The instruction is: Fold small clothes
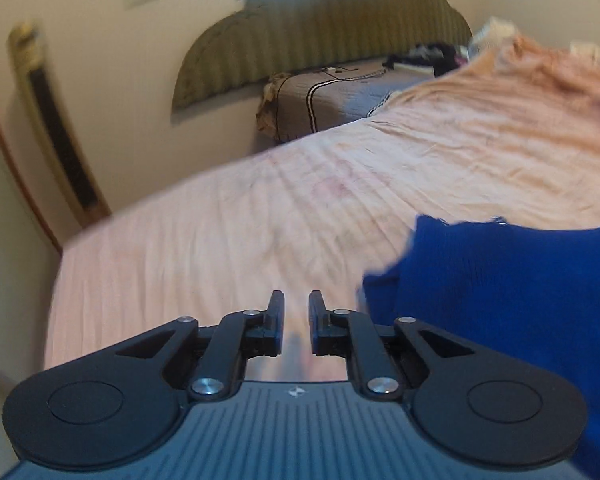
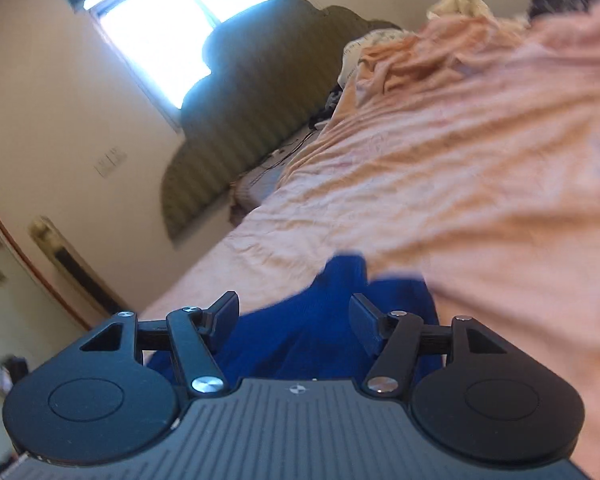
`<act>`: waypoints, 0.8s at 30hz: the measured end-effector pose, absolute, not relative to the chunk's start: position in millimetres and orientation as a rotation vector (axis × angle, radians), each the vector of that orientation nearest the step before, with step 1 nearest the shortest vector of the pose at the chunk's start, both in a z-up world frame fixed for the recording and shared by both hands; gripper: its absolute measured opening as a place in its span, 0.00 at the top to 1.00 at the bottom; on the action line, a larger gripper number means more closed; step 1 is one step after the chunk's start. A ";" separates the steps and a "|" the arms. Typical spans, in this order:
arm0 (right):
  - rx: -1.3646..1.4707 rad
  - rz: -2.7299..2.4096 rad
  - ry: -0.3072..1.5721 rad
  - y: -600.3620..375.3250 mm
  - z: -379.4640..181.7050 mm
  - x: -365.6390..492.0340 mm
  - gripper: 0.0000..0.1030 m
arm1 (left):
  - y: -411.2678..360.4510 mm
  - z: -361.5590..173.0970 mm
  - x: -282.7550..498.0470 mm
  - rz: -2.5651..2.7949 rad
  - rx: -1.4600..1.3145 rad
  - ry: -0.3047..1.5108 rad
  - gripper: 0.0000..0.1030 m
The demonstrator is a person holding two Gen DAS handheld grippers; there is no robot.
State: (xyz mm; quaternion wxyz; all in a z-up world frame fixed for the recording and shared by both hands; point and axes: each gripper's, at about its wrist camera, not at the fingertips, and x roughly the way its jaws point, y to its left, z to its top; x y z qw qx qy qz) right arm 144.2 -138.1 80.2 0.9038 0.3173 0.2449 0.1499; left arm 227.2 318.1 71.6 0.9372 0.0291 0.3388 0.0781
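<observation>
on my left wrist feed the left gripper (image 1: pixel 297 300) sits low over a pale pink bedsheet (image 1: pixel 228 232), its two black fingers (image 1: pixel 277 312) drawn near each other with a narrow strip of sheet showing between them and no cloth in that gap, so i read it as nearly closed and empty. the blue knit garment (image 1: pixel 512 304) lies on the sheet just to the right of that gripper, its ribbed edge rumpled and its near part running off the lower right of the picture; it looks apart from the left fingers, though blur makes the closest edge hard to judge. on my right wrist feed the right gripper (image 2: pixel 294 312) is spread wide, released, and the same blue garment (image 2: pixel 308 332) bunches between and beneath its fingers (image 2: pixel 224 312); i cannot tell whether either pad touches the fabric. the sheet (image 2: pixel 440 184) climbs away to the upper right in peach-toned wrinkles toward a heap of bedding near the top. beyond the bed's far end i see a scalloped olive headboard (image 1: pixel 320 36) against a cream wall, a bright window (image 2: pixel 172 36) above it, and a grey striped cover (image 1: pixel 328 96) with dark cables on it at the head of the bed. both feeds are smeared by blur.
</observation>
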 end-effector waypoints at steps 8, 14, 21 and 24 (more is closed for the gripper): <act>0.928 0.218 0.629 -163.0 18.9 23.3 0.36 | 339.7 36.7 88.5 0.008 -0.423 0.778 0.31; 0.993 0.149 0.585 -137.4 4.0 51.7 0.34 | 328.8 29.9 113.2 -0.035 -0.617 0.730 0.09; 1.091 0.095 0.541 -119.5 -8.4 88.6 0.83 | 338.2 13.8 147.9 -0.089 -0.920 0.710 0.11; 1.118 0.087 0.527 -120.0 -16.1 87.7 0.85 | 337.4 13.4 150.7 -0.047 -0.879 0.728 0.51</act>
